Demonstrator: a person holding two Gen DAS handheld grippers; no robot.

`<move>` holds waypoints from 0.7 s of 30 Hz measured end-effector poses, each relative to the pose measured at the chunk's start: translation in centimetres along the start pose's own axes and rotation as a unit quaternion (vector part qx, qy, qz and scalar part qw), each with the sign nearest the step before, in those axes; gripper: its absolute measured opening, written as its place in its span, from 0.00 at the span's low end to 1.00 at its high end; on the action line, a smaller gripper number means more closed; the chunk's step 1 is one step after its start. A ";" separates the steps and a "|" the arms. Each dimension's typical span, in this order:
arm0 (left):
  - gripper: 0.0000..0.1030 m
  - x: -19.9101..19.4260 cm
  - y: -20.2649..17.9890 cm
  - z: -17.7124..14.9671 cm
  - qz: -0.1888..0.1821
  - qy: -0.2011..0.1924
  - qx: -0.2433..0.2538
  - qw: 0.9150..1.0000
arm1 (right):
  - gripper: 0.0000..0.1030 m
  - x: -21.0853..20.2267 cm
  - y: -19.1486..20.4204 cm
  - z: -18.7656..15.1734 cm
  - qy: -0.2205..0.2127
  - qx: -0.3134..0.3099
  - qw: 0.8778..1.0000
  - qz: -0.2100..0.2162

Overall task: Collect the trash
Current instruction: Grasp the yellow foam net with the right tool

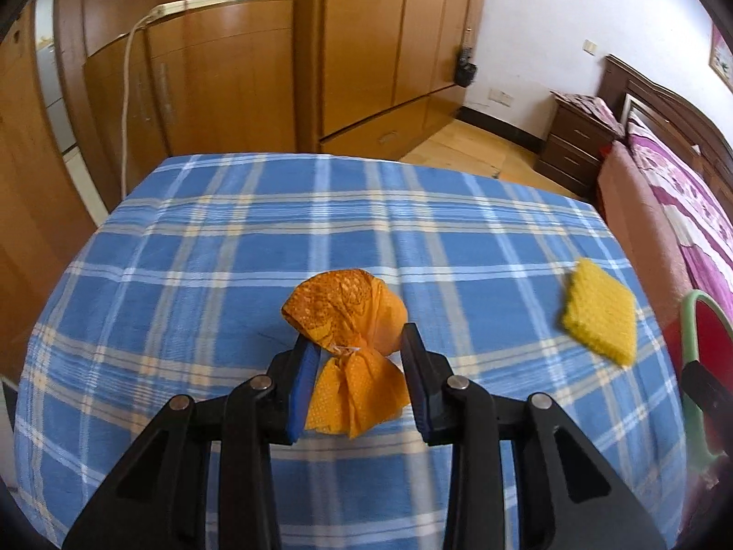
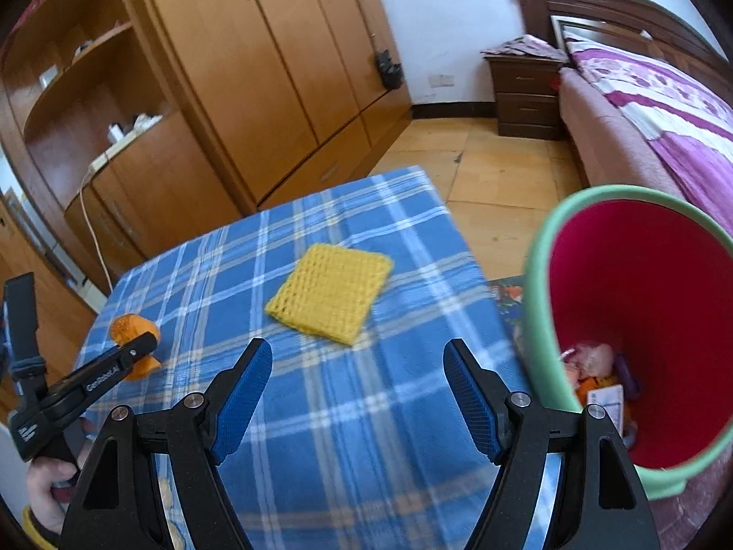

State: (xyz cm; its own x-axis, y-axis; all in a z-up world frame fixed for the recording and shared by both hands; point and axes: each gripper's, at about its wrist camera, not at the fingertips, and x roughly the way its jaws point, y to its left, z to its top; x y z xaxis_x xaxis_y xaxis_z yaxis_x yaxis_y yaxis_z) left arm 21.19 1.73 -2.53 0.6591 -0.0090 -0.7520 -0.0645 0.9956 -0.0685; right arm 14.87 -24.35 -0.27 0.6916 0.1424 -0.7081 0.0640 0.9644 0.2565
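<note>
I'm seeing a woven cotton-looking tablecloth [image 1: 229, 238], crinkly orange paper wrapper [image 1: 352, 311], yellow foam netting [image 2: 330, 291], glossy wood wardrobe [image 2: 275, 59].

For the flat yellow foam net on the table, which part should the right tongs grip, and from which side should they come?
Likely the near corner of the yellow foam net, from above and the near side. It lies flat on the tablecloth, so only an edge gives the open right tongs something to pinch; that corner points toward them.
</note>
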 end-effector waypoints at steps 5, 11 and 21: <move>0.35 0.5 0.9 -0.1 0.008 0.001 -0.013 1.000 | 0.76 3.0 1.0 0.6 0.015 -0.010 1.000 -0.011; 0.35 0.7 1.0 -0.3 0.009 -0.003 -0.013 1.000 | 0.76 6.2 1.6 1.1 0.033 -0.021 0.999 -0.028; 0.35 1.0 1.0 -0.4 0.004 0.000 -0.011 1.000 | 0.45 7.9 2.0 1.5 0.033 -0.034 0.998 -0.045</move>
State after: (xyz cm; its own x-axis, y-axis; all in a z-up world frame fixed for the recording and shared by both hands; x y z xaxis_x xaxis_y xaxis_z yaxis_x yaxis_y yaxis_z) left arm 21.49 2.63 -3.66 0.6579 -0.0018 -0.7531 -0.0864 0.9932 -0.0778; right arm 21.59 -21.60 -4.36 0.6362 0.0666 -0.7687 0.0734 0.9865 0.1463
